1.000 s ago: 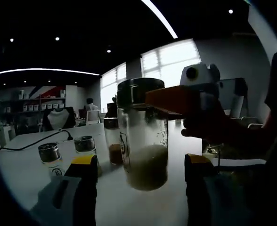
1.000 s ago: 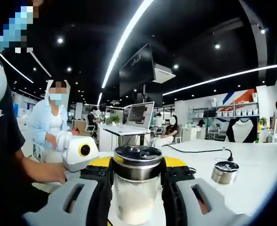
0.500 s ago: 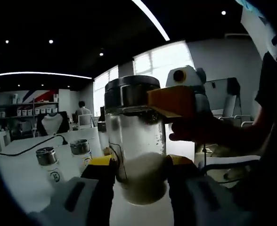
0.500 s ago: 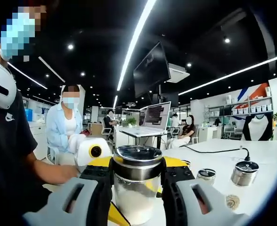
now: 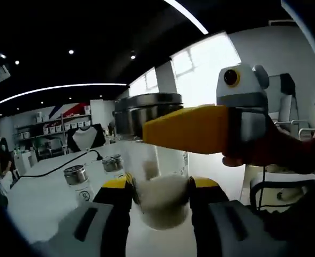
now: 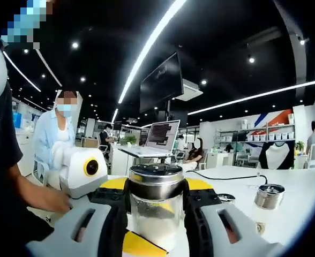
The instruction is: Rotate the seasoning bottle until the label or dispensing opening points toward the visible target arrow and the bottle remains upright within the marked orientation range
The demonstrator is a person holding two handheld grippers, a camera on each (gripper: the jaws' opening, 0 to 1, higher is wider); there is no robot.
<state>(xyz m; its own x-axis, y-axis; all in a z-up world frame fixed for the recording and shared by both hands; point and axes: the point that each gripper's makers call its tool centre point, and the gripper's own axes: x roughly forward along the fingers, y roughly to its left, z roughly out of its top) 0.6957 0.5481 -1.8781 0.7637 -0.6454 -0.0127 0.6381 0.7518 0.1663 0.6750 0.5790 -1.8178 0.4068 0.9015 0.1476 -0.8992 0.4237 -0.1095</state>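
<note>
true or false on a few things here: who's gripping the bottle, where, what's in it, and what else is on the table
1. The right gripper is clamped around the seasoning bottle just under its metal lid. True.
2. The left gripper is open and well away from the bottle. False: its yellow-tipped jaws sit against the lower part of the glass, at the level of the powder.
3. The bottle holds a dark liquid up to the lid. False: it holds a pale powder filling only the lower part.
4. Other small metal-lidded jars stand on the white table. True.
5. A black cable runs across the table. True.
</note>
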